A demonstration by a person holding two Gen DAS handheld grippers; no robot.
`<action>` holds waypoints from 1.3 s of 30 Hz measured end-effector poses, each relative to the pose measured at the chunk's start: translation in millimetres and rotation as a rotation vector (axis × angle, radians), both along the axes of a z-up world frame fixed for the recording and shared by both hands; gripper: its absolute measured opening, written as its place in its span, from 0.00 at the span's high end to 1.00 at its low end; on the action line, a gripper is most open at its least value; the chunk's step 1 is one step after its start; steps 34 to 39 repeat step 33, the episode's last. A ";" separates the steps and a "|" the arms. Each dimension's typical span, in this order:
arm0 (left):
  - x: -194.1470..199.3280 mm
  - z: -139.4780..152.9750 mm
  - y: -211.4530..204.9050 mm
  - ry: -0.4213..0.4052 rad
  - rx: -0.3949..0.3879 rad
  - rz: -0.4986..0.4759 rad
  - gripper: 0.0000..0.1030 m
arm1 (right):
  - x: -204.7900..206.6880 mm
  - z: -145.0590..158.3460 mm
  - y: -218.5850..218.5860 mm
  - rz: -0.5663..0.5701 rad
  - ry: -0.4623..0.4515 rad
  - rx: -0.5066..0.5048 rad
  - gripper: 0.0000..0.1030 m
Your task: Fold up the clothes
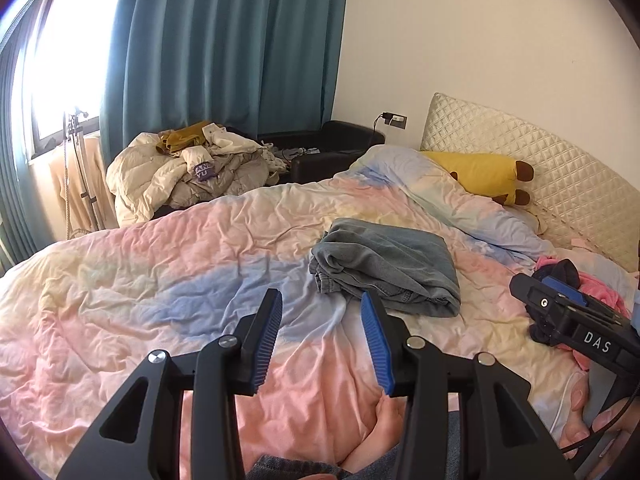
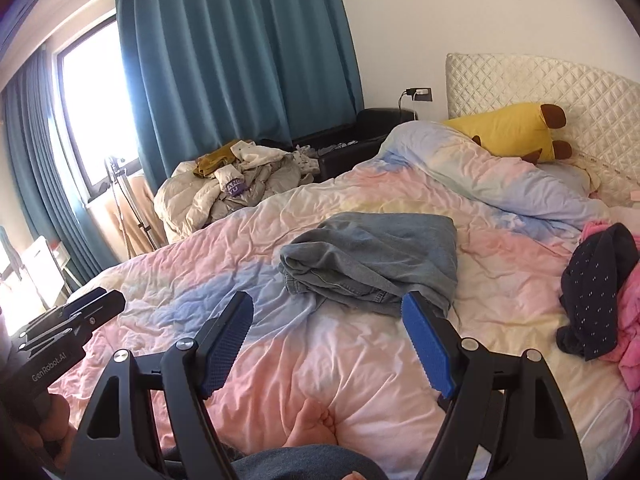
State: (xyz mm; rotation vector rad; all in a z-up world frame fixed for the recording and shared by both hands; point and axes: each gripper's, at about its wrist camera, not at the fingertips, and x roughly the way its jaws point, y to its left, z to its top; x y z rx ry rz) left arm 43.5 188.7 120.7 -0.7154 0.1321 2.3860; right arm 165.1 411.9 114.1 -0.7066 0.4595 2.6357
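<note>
Both grippers — left gripper (image 1: 322, 312), right gripper (image 2: 328, 316) — are hovering jaws spread, empty, near folded jeans (image 1: 386, 266) lying mid-duvet (image 1: 160, 280).

Your left gripper (image 1: 322, 334) and right gripper (image 2: 334, 344) are both black with ribbed blue pads (image 2: 426, 346). In front of you the folded jeans (image 2: 376, 260) are a faded grey-blue denim. The duvet (image 1: 160, 280) under them is a washed pastel blend of pink, pale blue, cream and yellow (no clear print, just soft patches). To your right lies a navy garment with tiny white dots (image 2: 596, 288) on bright pink clothing (image 2: 632, 320). The plush toy (image 2: 508, 130) is yellow with brown tips, the quilted headboard (image 2: 560, 92) cream, the curtains (image 2: 240, 52) teal, the heaped jacket (image 1: 160, 176) off-white.
</note>
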 end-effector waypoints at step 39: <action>-9.3 -34.9 -28.8 -0.042 0.010 -0.006 0.59 | 2.5 -20.1 -50.0 -0.087 -0.067 0.095 0.24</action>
